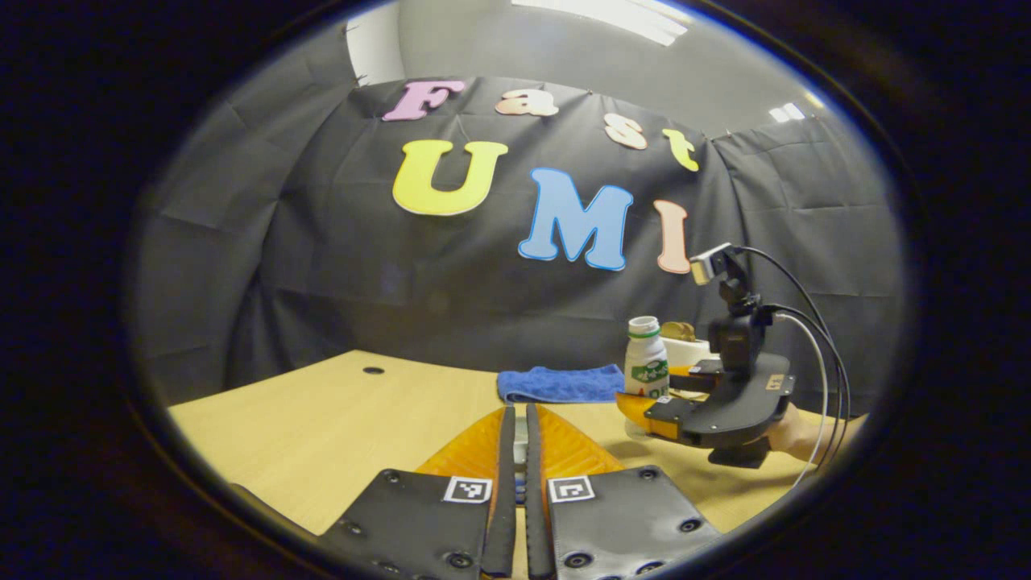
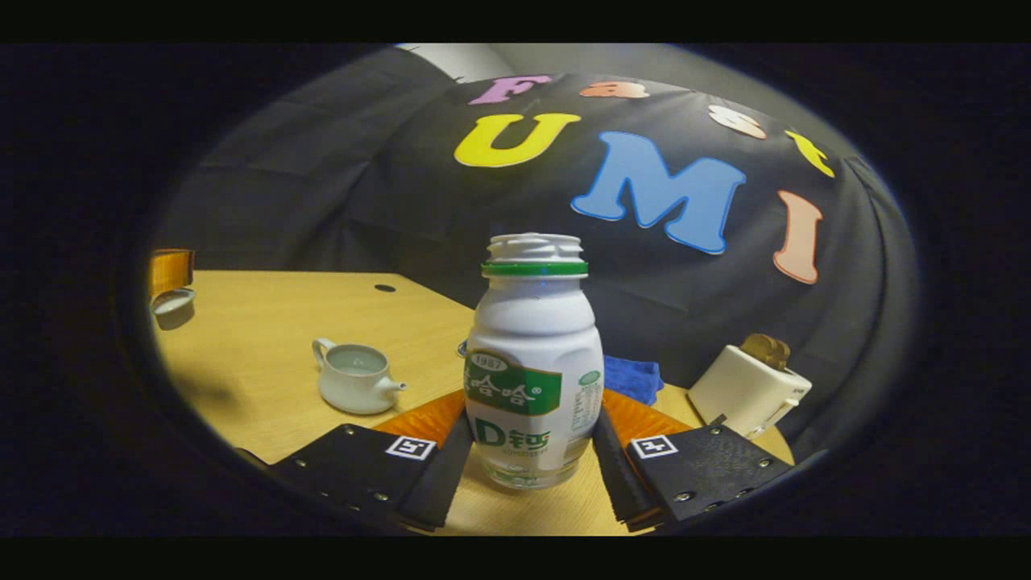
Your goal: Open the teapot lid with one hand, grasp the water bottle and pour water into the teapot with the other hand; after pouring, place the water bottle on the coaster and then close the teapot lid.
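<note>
- In the left gripper view we look low over the desk (image 1: 322,419) along our own fingers (image 1: 506,483), facing the booth's black cloth wall.
- Off to its right, at middle distance, we see the right gripper (image 1: 644,407) at the water bottle (image 1: 646,358), with the blue cloth (image 1: 556,383) beyond our fingers.
- In the right gripper view we sit very close behind the water bottle (image 2: 533,362), facing the same wall, slightly tilted.
- Both views share the bottle, the blue cloth (image 2: 632,379), the white toaster (image 2: 749,391) and the desk (image 2: 258,322).
- The right gripper view also takes in the teapot (image 2: 354,385) to the left, farther off.
</note>
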A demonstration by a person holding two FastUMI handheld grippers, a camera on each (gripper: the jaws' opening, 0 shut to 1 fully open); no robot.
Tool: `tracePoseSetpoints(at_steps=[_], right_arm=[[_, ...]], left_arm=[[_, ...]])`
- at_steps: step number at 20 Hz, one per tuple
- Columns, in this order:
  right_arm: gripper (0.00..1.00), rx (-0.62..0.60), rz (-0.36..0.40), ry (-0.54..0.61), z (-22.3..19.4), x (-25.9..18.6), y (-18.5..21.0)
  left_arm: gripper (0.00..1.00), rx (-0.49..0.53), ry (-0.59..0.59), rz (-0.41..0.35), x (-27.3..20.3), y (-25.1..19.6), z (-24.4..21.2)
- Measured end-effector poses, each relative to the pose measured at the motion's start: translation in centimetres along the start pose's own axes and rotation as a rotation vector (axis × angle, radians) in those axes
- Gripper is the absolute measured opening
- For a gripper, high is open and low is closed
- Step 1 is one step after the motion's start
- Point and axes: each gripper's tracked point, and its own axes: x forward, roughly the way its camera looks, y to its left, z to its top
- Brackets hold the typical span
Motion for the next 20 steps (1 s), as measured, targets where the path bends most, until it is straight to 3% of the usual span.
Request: tracePoseSetpoints(at_steps=[4, 5, 6, 13, 15, 20], right_arm=[[0.73, 0.177, -0.009, -0.022, -0.1, -1.1, -2.4], [0.73, 0.204, -0.019, -0.025, -0.2, -1.2, -3.2], [0.74, 0.221, -0.035, -0.031, -0.6, -1.2, -3.7], [0.73, 0.253, -0.104, -0.068, -1.6, -2.4, -7.0], [0.73, 0.271, -0.101, -0.075, -1.6, -2.5, -7.0], [0.74, 0.273, -0.109, -0.077, -2.3, -2.4, -7.5]], left_arm=[[0.07, -0.022, -0.022, -0.037, 5.2, -0.7, 1.7], [0.12, -0.018, -0.024, -0.041, 6.4, -0.7, 2.0], [0.08, -0.012, -0.028, -0.044, 7.5, -0.7, 2.0], [0.15, 0.04, 0.03, -0.04, 13.5, -1.5, -1.2], [0.12, 0.043, 0.052, -0.026, 14.6, -1.4, -2.8], [0.15, 0.064, 0.111, -0.009, 16.6, -0.9, -6.2]])
